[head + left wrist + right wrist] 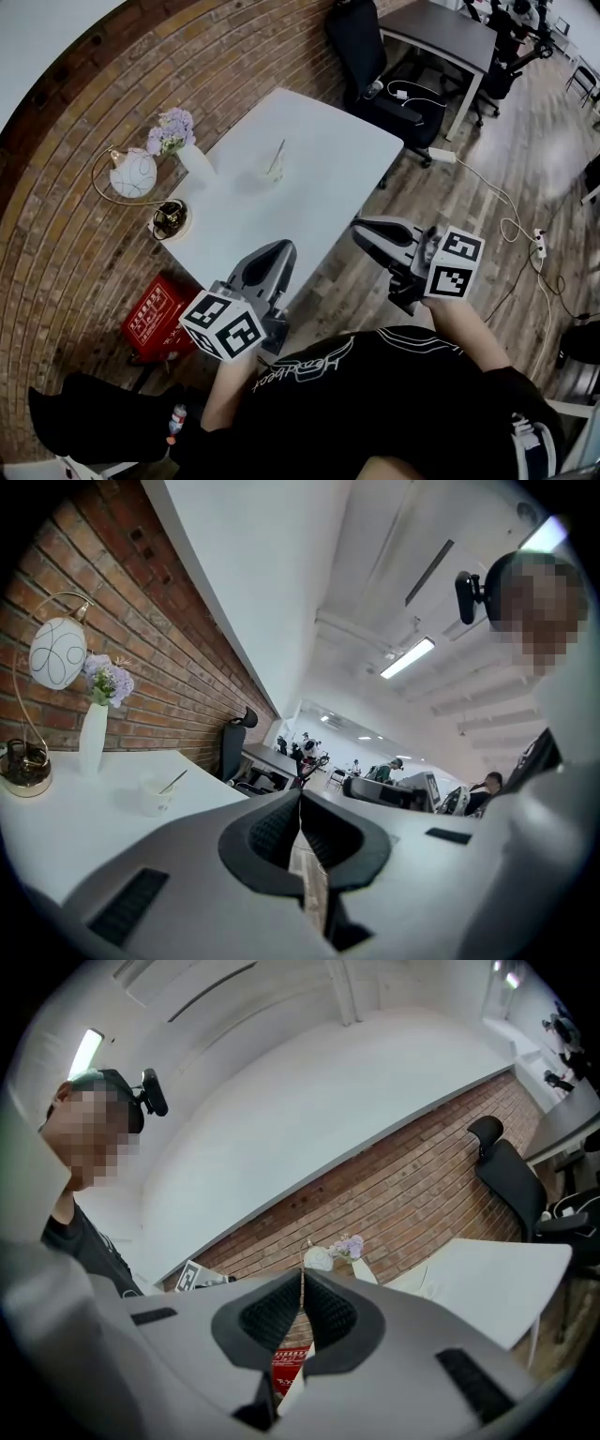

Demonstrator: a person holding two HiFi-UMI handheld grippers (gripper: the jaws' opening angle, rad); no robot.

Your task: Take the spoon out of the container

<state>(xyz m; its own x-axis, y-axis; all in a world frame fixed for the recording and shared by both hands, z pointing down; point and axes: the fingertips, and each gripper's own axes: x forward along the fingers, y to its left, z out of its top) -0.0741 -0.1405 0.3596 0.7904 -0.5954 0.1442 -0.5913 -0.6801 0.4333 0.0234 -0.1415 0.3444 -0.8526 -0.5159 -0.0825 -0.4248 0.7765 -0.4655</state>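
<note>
A small pale container (273,172) stands near the middle of the white table (319,187), with a thin spoon (278,154) leaning out of it. In the left gripper view the container (155,797) and the spoon (174,781) sit far ahead at the left. My left gripper (283,249) hovers at the table's near edge, jaws shut and nothing between them (300,795). My right gripper (362,229) hangs off the table's right side over the floor, also shut and empty (302,1275). Both are well short of the container.
A white vase of lilac flowers (185,146), a round lamp on a gold hoop (133,174) and a small gold dish (172,218) stand along the table's left side by the brick wall. A red box (155,317) sits below. A black chair (375,66), a grey desk (441,33) and floor cables (511,220) lie beyond.
</note>
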